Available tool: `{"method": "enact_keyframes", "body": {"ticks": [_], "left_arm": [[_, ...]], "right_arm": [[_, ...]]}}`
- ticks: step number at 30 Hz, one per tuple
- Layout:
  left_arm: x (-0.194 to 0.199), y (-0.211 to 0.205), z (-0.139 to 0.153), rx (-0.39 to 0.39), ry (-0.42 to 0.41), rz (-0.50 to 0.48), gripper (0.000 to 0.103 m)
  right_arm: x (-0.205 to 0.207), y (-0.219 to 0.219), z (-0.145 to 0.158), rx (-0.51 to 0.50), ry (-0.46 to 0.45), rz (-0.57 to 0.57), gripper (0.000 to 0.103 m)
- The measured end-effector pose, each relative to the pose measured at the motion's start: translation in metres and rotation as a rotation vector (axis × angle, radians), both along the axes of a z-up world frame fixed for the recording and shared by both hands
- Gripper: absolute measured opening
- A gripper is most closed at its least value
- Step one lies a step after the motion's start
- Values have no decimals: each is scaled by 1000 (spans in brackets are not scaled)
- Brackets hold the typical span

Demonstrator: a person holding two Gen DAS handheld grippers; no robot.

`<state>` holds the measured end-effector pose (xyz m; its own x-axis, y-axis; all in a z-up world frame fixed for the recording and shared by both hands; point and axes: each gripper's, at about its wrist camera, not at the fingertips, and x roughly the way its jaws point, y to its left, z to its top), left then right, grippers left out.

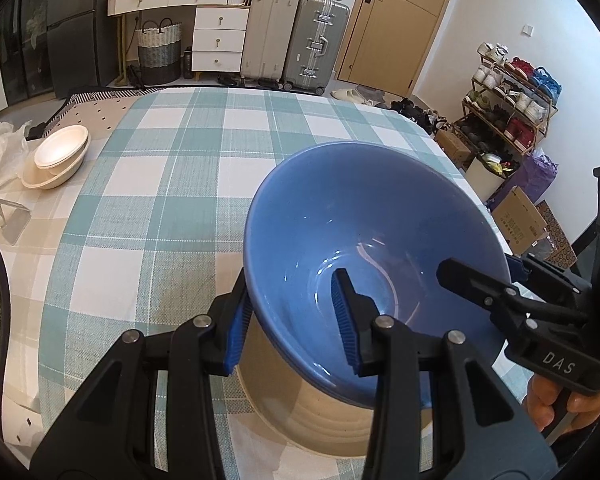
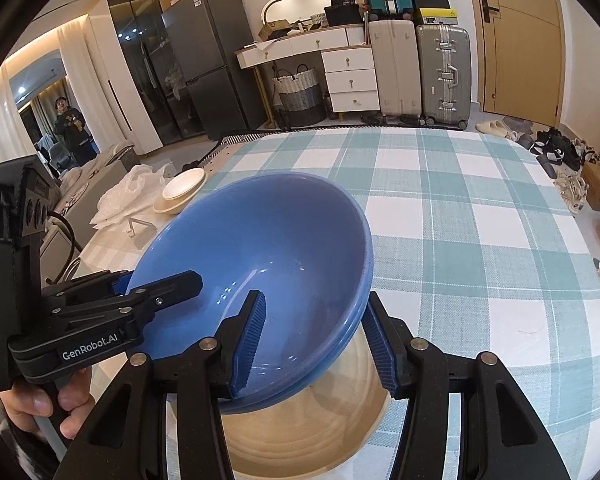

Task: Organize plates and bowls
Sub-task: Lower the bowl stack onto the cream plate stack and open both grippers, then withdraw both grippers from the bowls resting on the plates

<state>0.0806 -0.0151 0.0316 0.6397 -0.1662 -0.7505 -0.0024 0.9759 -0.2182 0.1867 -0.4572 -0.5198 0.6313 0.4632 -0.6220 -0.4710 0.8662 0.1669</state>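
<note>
Left wrist view, blue bowl [image 1: 364, 216] rim clamped between left tongs [image 1: 292, 320]

Black left tool [image 1: 292, 320], black right tool [image 2: 314, 340], ribbed blue pads, silver rivets

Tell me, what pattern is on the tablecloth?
Green and white checks on the tablecloth, clearest in the right wrist view.

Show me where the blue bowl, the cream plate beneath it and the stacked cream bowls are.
blue bowl [image 1: 364, 216], left wrist view, inner wall.
cream plate [image 2: 300, 432], right wrist view, ridged inside.
stacked cream bowls [image 1: 60, 146], left wrist view, top bowl's inside.
</note>
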Motion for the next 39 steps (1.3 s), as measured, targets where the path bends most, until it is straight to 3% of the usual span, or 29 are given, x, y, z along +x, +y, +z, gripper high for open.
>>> {"method": "enact_keyframes", "body": {"ticks": [24, 26, 30, 34, 38, 39], "left_arm": [[10, -2, -3, 16, -5, -19, 40], [9, -1, -3, 10, -9, -26, 45], [1, 1, 3, 30, -31, -29, 73], [-14, 10, 16, 32, -70, -31, 78], [-38, 24, 29, 52, -158, -45, 101], [-44, 28, 31, 63, -184, -43, 101]], "right_arm": [[4, -5, -6, -7, -3, 0, 52], [5, -6, -6, -8, -3, 3, 52], [3, -5, -4, -16, -13, 7, 57], [-3, -12, 3, -3, -37, 16, 76], [-19, -25, 16, 11, -122, 59, 100], [-23, -29, 19, 12, -143, 68, 102]]}}
